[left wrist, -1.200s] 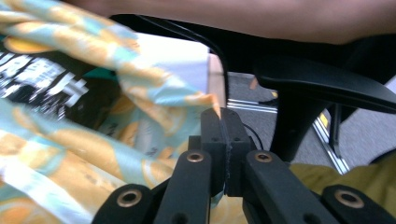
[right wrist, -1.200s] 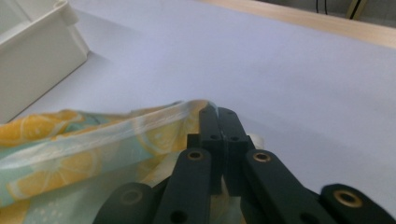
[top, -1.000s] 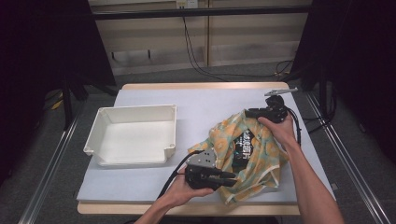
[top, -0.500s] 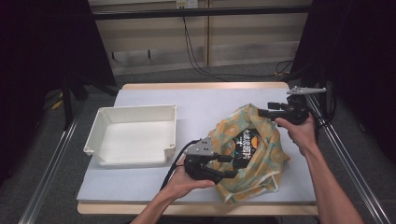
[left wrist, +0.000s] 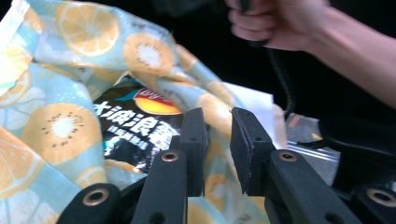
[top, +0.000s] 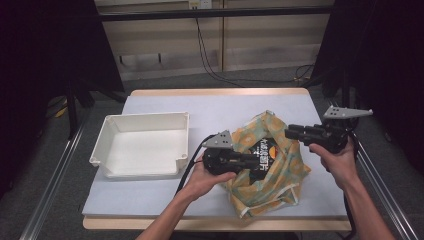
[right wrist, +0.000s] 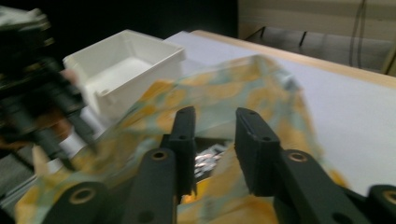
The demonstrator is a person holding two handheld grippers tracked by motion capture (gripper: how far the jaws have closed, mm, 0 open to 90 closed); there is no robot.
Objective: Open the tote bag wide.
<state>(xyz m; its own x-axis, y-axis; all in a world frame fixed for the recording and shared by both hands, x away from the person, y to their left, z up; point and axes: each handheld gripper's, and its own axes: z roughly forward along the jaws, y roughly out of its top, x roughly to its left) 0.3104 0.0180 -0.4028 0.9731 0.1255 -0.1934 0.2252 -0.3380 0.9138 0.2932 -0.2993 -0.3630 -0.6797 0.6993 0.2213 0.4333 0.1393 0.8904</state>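
A cloth bag (top: pixel 282 172) printed with orange and kiwi slices lies rumpled on the table's right half. A black snack packet (top: pixel 262 149) shows in its open mouth. My left gripper (top: pixel 257 161) points right, low over the bag beside the packet, jaws a little apart with nothing between them. In the left gripper view the packet (left wrist: pixel 135 126) lies just left of the left gripper (left wrist: pixel 218 116), on the bag (left wrist: pixel 60 126). My right gripper (top: pixel 290 131) points left at the bag's right rim and is open. In the right gripper view the bag (right wrist: pixel 224 98) lies beyond the right gripper (right wrist: pixel 212 114).
A white tray (top: pixel 145 118) stands at the table's left, close to the left hand, and its rim (right wrist: pixel 121 60) shows in the right gripper view. The grey table top (top: pixel 225 105) runs bare behind the bag. Dark curtains and metal rails flank the table.
My right gripper has swung out to the right, off the bag's top to its right rim. The bag has spread wider and the packet shows more. The left gripper moved little.
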